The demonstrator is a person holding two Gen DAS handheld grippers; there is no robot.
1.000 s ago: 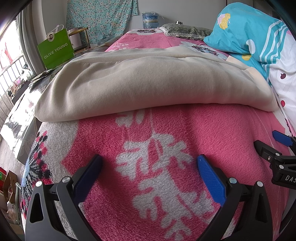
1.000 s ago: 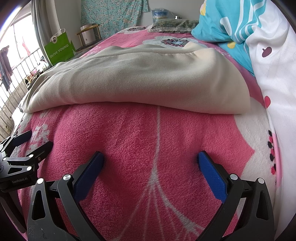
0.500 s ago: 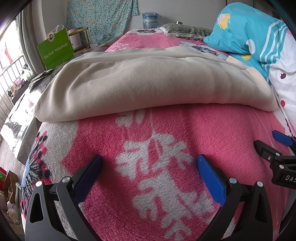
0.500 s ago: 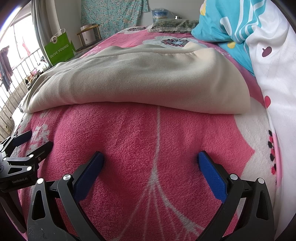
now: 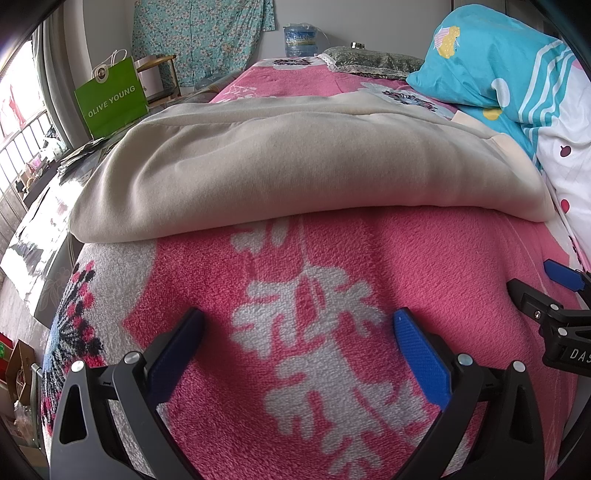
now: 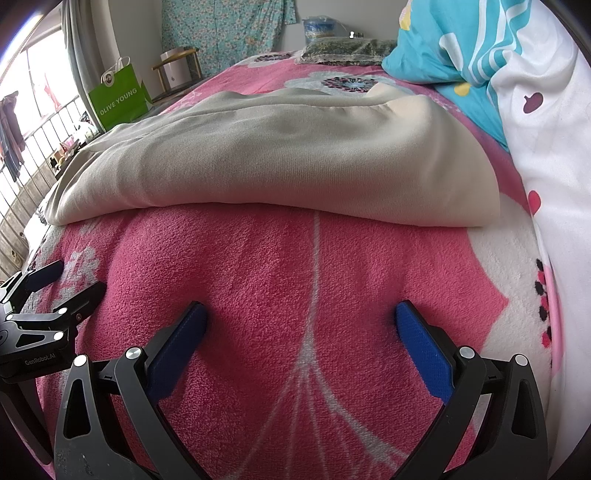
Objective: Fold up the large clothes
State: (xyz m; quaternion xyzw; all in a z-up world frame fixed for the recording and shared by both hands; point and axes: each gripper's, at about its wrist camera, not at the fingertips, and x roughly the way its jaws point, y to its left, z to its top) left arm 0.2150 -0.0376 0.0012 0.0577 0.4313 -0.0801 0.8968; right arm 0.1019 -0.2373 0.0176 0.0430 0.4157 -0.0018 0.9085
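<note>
Nearest the cameras, the left gripper [image 5: 297,325] and the right gripper [image 6: 301,317] are hovering side by side over the pink blanket [image 5: 369,258] covering the bed, each with its jaws spread wide apart and gripping nothing. The right gripper is showing at the right edge of the left wrist view, and the left gripper at the left edge of the right wrist view. Just beyond them the beige garment [image 5: 295,162] is lying folded across the blanket, its near folded edge facing the grippers and not touching them. To the right of the garment a turquoise and white quilt [image 5: 517,81] is piling up against it. Left of the garment, off the bed, a green shopping bag [image 5: 110,101] is standing upright. Farther behind the garment a pillow [image 5: 373,62] is resting at the head of the bed, and a floral cloth [image 5: 199,33] is hanging on the wall.
</note>
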